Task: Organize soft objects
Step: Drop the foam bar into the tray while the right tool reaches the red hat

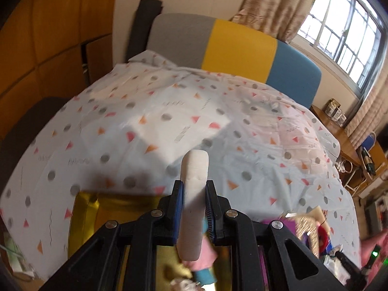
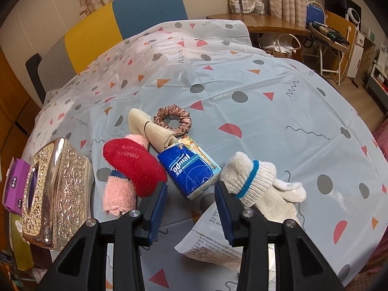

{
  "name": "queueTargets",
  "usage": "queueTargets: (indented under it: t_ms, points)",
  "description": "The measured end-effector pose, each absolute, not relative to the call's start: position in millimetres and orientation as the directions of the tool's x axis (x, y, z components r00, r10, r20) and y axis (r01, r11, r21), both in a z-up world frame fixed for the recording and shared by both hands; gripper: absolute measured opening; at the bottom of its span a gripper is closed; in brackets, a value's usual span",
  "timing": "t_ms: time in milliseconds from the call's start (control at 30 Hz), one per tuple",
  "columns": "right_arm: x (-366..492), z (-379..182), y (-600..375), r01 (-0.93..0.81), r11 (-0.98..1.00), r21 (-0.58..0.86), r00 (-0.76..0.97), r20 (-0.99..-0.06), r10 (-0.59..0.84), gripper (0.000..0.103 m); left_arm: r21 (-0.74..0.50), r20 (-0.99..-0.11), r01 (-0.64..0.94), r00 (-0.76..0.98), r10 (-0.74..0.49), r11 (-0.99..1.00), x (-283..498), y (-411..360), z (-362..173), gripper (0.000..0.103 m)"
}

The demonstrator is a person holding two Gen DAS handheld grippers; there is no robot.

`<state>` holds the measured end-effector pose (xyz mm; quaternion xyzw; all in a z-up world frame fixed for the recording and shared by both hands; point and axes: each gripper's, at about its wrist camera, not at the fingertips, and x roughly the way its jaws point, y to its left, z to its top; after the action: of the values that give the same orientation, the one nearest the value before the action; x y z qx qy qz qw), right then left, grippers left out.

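Note:
In the left wrist view my left gripper [image 1: 194, 184] is shut on a white soft foam pad [image 1: 195, 165], which stands upright between the blue pads above the patterned tablecloth [image 1: 169, 121]. In the right wrist view my right gripper [image 2: 190, 186] hangs open over a cluster of soft things, touching none. The cluster holds a blue Tempo tissue pack [image 2: 191, 172], a red plush pad [image 2: 133, 165], a rolled pink towel [image 2: 118, 194], a beige sock [image 2: 150, 131], a brown scrunchie [image 2: 173, 118] and a white knit glove [image 2: 257, 184] with a blue band, just right of the right finger.
An ornate metal tissue box [image 2: 55, 194] stands at the table's left edge, with a purple box [image 2: 14, 186] beside it. A white paper packet [image 2: 213, 237] lies under my right gripper. A grey, yellow and blue chair back [image 1: 230, 48] rises behind the table. A wooden desk [image 2: 266, 24] stands at the far right.

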<state>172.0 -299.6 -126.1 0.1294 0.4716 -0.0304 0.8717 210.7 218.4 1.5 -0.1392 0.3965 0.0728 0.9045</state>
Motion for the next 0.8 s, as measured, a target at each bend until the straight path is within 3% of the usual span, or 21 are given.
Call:
queueTargets:
  t_ms: [233, 533, 600, 667, 800]
  points:
    - [170.3, -119.2, -286.2, 0.109, 0.973, 0.204, 0.587, -0.803, 0.103, 0.04, -0.205, -0.79, -0.294, 0.613, 0.02, 0.934, 166.3, 245.9, -58.1, 0.018]
    - [181.7, -118.9, -260.7, 0.01, 0.969, 0.248, 0.573, -0.795, 0.197, 0.04, -0.193, -0.836, -0.284, 0.549, -0.006, 0.939, 164.1, 236.4, -110.8, 0.019]
    - [187.9, -121.2, -254.2, -0.008, 0.968, 0.25, 0.558, -0.802, 0.212, 0.04, -0.21, -0.835, -0.291, 0.549, -0.017, 0.934, 166.2, 234.8, -113.3, 0.026]
    - [195.1, -125.2, -249.6, -0.01, 0.972, 0.234, 0.547, -0.813, 0.201, 0.04, -0.221, -0.827, -0.293, 0.562, -0.02, 0.93, 164.2, 232.3, -113.3, 0.047]
    - [217.9, -143.2, -245.5, 0.01, 0.977, 0.214, 0.505, -0.844, 0.18, 0.04, -0.196, -0.808, -0.279, 0.588, 0.006, 0.94, 156.5, 227.8, -107.3, 0.053]
